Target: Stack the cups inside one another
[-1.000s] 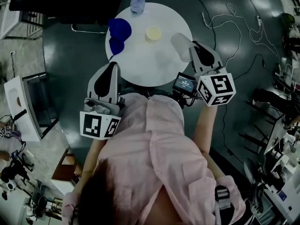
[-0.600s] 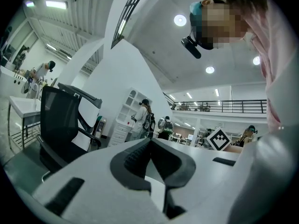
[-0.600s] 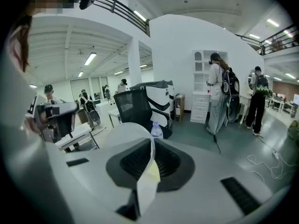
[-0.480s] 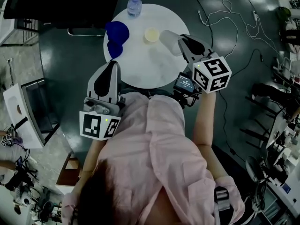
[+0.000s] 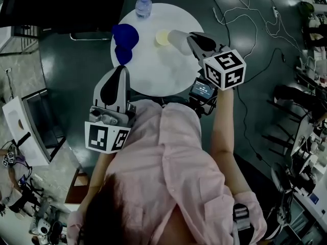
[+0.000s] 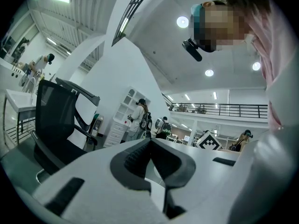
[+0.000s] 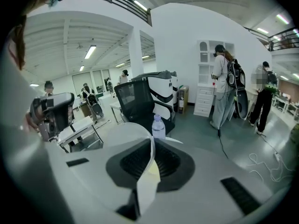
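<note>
We count four cups: far blue cup (image 5: 125,34), near blue cup (image 5: 122,54), yellow cup (image 5: 162,37), translucent cup (image 5: 177,41). We also count one bottle (image 5: 143,6), one table (image 5: 158,73), and two claws: left claw (image 5: 121,68), right claw (image 5: 190,36).

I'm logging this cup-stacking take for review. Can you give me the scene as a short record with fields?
surface: round white table
right gripper: fingers shut on the wall of a translucent cup, above the table
left gripper: fingers shut, nothing between them, close to the person's body
loose cups: yellow cup; blue cups at the table's left
also: water bottle at the far edge
</note>
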`<state>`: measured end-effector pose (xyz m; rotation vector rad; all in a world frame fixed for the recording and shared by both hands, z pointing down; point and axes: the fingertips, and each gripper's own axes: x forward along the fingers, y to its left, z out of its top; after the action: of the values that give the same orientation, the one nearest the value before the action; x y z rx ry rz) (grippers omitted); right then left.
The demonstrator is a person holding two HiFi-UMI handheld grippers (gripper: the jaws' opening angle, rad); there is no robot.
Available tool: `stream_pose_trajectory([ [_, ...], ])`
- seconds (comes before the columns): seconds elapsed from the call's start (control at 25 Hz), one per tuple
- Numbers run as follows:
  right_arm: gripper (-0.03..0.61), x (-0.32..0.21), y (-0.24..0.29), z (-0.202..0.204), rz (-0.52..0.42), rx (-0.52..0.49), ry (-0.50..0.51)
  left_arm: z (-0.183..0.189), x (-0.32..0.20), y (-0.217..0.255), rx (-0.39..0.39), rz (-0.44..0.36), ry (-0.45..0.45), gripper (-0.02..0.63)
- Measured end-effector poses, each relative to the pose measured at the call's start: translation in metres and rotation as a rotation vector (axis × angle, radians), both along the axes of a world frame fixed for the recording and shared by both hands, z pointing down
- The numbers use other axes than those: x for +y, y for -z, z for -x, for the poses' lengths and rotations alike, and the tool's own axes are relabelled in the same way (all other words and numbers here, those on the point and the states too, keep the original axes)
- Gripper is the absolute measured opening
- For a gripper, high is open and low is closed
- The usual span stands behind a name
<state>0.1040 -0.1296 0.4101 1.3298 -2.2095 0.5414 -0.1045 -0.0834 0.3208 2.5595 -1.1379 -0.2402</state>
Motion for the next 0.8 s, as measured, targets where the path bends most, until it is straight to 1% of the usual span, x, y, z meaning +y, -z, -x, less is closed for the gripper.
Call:
stream_pose_trajectory([
  [0.52, 0.040, -0.015, -0.033, 0.003, 0.075, 0.043, 0.022, -0.004, -0.005, -0.006, 0.012, 0.032, -0.037, 0.017],
  [0.8, 0.040, -0.017, -0.045, 0.005, 0.107, 0.071, 0.035, -0.006, -0.005, -0.006, 0.019, 0.042, -0.041, 0.017],
])
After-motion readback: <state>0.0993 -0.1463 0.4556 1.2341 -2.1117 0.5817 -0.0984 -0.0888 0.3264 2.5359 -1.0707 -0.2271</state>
